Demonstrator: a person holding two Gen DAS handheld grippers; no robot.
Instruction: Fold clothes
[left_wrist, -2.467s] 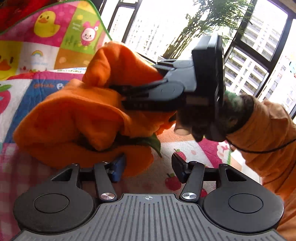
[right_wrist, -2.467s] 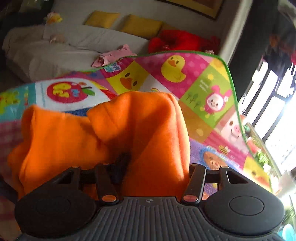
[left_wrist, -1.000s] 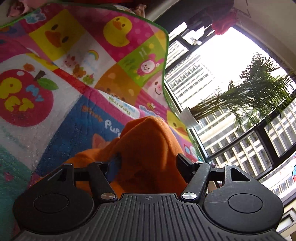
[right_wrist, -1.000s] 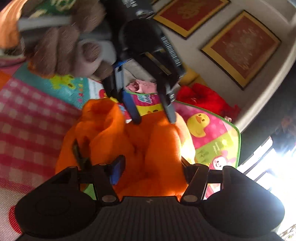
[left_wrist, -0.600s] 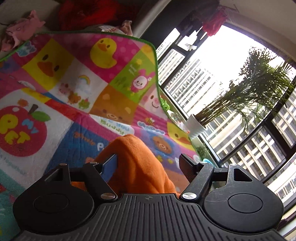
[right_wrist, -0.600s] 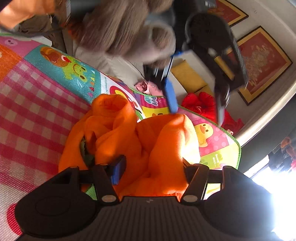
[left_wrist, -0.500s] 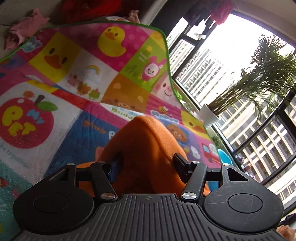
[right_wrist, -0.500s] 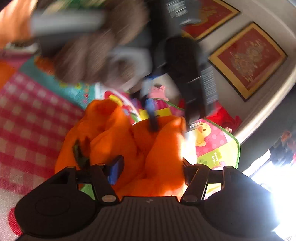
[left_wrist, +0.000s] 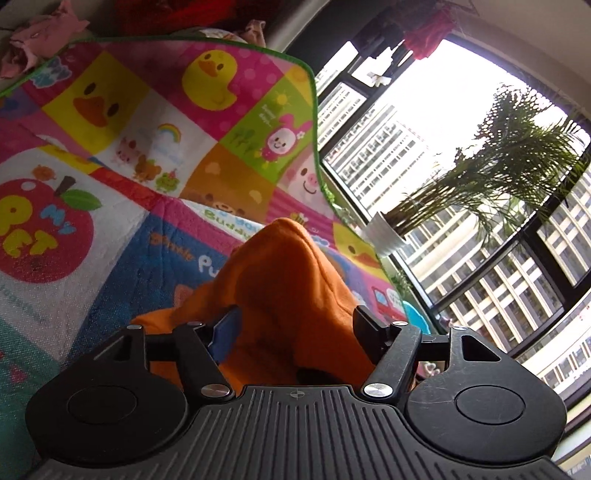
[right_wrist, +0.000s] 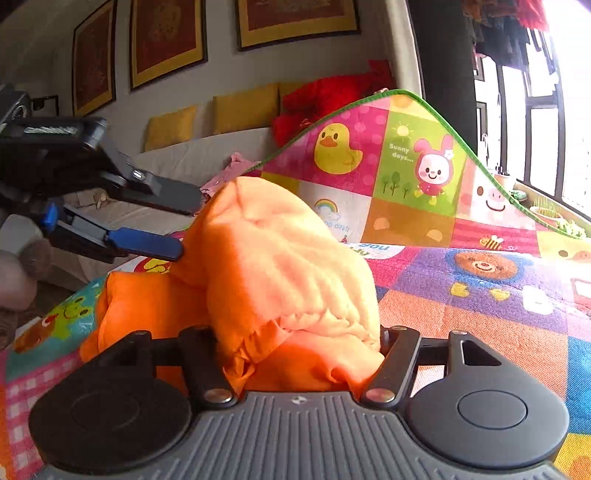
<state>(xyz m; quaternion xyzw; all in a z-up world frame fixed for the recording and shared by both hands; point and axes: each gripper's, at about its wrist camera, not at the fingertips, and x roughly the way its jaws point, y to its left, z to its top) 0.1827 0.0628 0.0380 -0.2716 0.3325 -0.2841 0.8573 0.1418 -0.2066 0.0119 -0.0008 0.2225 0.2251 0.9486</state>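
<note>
An orange fleece garment (left_wrist: 284, 288) lies bunched on a colourful play mat (left_wrist: 122, 129). My left gripper (left_wrist: 295, 325) has a thick hump of this cloth between its fingers, which press on both sides. In the right wrist view the same garment (right_wrist: 280, 273) rises in a pale sunlit hump between the fingers of my right gripper (right_wrist: 299, 339), which are closed against it. The left gripper (right_wrist: 162, 225) shows there at the left, its fingertips at the garment's far edge.
The mat's green-trimmed edge (right_wrist: 461, 136) curls up at the back. Behind it stands a sofa (right_wrist: 207, 158) with yellow cushions and red cloth. A large window (left_wrist: 461, 221) and a potted palm (left_wrist: 388, 240) are to the right.
The right wrist view has swung from looking down on the garment to looking level across the mat. The left gripper has moved from above the garment to its left side. Both keep cloth between their fingers.
</note>
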